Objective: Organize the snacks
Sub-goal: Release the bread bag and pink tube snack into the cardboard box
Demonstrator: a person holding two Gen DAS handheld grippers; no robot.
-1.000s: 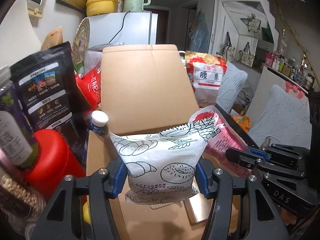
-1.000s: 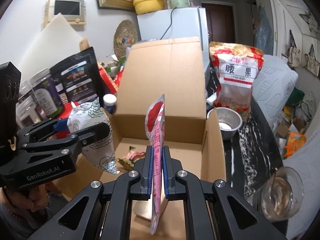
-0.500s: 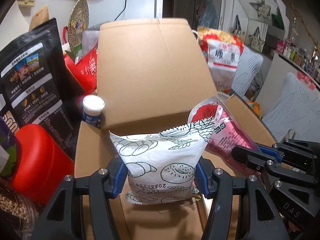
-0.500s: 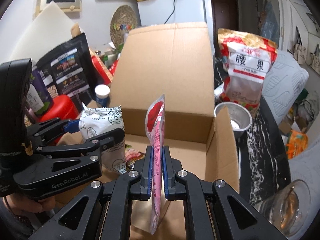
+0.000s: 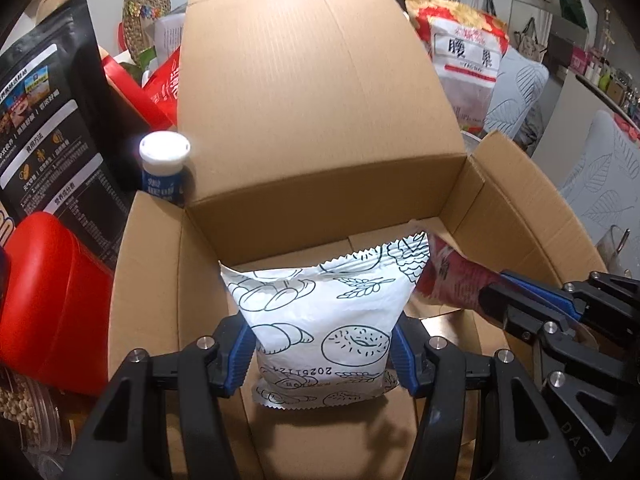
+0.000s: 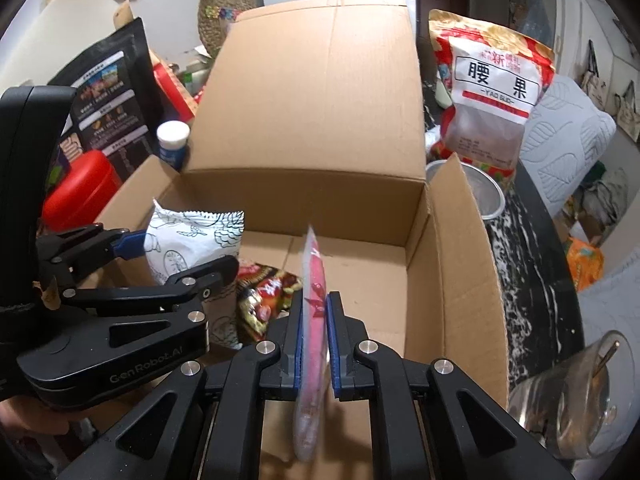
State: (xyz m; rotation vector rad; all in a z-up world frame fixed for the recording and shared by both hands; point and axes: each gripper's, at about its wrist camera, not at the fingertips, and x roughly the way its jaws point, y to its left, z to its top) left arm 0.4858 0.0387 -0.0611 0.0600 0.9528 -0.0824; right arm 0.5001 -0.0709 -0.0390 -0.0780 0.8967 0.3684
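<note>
An open cardboard box (image 5: 516, 208) fills both views. My left gripper (image 5: 322, 354) is shut on a white packet (image 5: 320, 320) printed with bread drawings, held upright over the box's left half. From the right wrist view the white packet (image 6: 188, 240) and left gripper (image 6: 180, 256) show at the left. My right gripper (image 6: 314, 340) hangs over the box's middle. Its jaws are opening, and a thin red packet (image 6: 314, 292) stands edge-on between them, blurred and loose. A colourful snack bag (image 6: 264, 292) lies on the box floor. The red packet (image 5: 448, 280) and right gripper (image 5: 520, 304) also show at the right of the left wrist view.
The box's tall back flap (image 6: 320, 88) stands upright. To the left stand a black pouch (image 5: 44, 120), a red container (image 5: 48, 300) and a white-capped bottle (image 5: 164, 164). To the right stand a cashew bag (image 6: 492, 92), a metal bowl (image 6: 484, 192) and a glass (image 6: 568, 392).
Both grippers have sunk toward the box and tipped further down. The right jaws have parted slightly and the red packet has slipped lower between them. The left grip is unchanged.
</note>
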